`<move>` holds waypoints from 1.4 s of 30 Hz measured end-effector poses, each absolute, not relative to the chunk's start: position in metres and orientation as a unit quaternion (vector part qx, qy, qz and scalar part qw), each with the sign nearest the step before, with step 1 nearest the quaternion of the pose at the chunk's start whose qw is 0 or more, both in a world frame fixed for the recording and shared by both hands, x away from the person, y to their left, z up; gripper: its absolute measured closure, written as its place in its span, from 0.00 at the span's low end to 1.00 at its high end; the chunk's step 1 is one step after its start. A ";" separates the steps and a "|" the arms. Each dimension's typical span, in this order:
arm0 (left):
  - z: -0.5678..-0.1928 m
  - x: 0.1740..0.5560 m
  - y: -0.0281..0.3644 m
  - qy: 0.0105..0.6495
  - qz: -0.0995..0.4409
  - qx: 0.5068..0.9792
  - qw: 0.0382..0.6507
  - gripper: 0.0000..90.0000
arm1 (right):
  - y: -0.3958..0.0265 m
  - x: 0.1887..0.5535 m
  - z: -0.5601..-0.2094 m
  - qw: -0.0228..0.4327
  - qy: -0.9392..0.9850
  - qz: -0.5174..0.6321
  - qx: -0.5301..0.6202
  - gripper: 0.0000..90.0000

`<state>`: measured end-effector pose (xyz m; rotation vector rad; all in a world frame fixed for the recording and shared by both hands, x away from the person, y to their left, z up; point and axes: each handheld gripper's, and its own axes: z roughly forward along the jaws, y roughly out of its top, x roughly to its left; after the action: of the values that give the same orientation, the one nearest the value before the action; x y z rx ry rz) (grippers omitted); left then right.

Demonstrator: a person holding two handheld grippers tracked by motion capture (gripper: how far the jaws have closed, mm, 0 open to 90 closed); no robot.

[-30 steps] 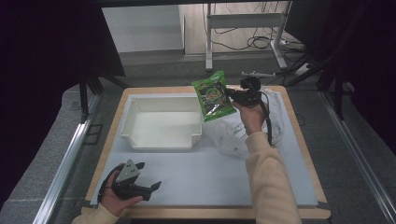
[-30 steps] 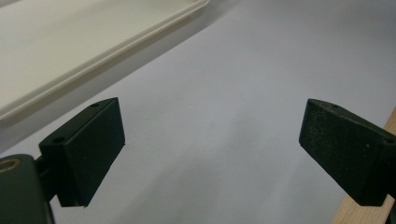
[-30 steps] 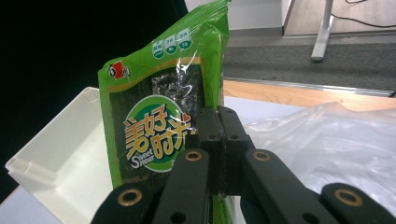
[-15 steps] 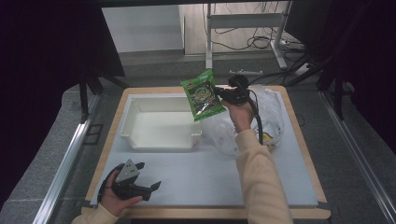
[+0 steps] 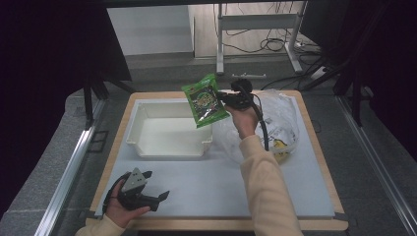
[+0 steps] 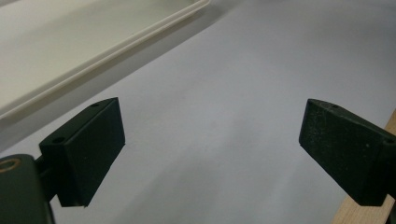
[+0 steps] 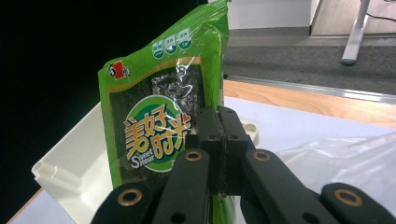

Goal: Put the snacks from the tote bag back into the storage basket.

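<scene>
Two grippers are showing in the high view, one in each of your hands. Your right gripper [image 5: 222, 100] is pinching a green snack packet [image 5: 205, 100] by its edge, its jaws pressed together on the wrapper, and you are holding it in the air above the far right corner of the white tray [image 5: 142, 135]. In the right gripper view the packet [image 7: 159, 112] is standing nearly upright in front of the closed jaws, its printed face toward the camera, with the tray's rim [image 7: 60, 172] below and to the left of it. Just beside your right hand, on the pale mat [image 5: 206, 187], a crumpled clear plastic bag [image 5: 282, 120] is lying with something yellow showing at its near edge. Your left gripper [image 5: 163, 196] is resting low at the near left corner of the mat, well apart from the packet; in the left gripper view its jaws are standing spread wide with nothing between them, pointing across the bare mat [image 6: 224, 116] toward the tray's side [image 6: 93, 56].
</scene>
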<state>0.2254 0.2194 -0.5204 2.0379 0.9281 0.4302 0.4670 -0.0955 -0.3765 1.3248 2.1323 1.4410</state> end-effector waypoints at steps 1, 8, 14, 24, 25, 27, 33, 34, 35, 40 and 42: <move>-0.520 0.225 0.219 0.370 0.171 0.812 0.418 0.07 | -0.093 0.467 -0.376 0.123 0.731 0.494 0.453 1.00; -0.520 0.225 0.220 0.370 0.172 0.812 0.418 0.07 | -0.077 0.468 -0.378 0.118 0.734 0.495 0.450 1.00; -0.520 0.225 0.220 0.370 0.172 0.811 0.419 0.07 | -0.069 0.468 -0.380 0.116 0.736 0.493 0.449 1.00; -0.519 0.225 0.220 0.370 0.173 0.810 0.421 0.07 | -0.054 0.469 -0.384 0.109 0.738 0.491 0.450 1.00; -0.519 0.225 0.220 0.370 0.173 0.810 0.420 0.07 | -0.052 0.469 -0.385 0.108 0.740 0.489 0.450 1.00; -0.519 0.224 0.220 0.370 0.173 0.810 0.420 0.07 | -0.049 0.469 -0.387 0.108 0.741 0.487 0.450 1.00; -0.518 0.224 0.220 0.369 0.176 0.810 0.420 0.07 | -0.038 0.471 -0.391 0.103 0.743 0.484 0.451 1.00; -0.518 0.224 0.220 0.369 0.176 0.810 0.420 0.07 | -0.036 0.471 -0.392 0.103 0.742 0.485 0.451 1.00; -0.518 0.224 0.220 0.369 0.176 0.810 0.420 0.07 | -0.034 0.471 -0.393 0.103 0.742 0.484 0.452 1.00; -0.518 0.223 0.220 0.368 0.178 0.811 0.419 0.08 | -0.026 0.472 -0.397 0.098 0.743 0.482 0.453 1.00; -0.518 0.223 0.220 0.368 0.179 0.811 0.418 0.07 | -0.024 0.472 -0.398 0.097 0.741 0.485 0.454 1.00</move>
<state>0.2233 0.2202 -0.5178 2.0339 0.9224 0.4493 0.4721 -0.0243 -0.3981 1.3454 2.1933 1.4353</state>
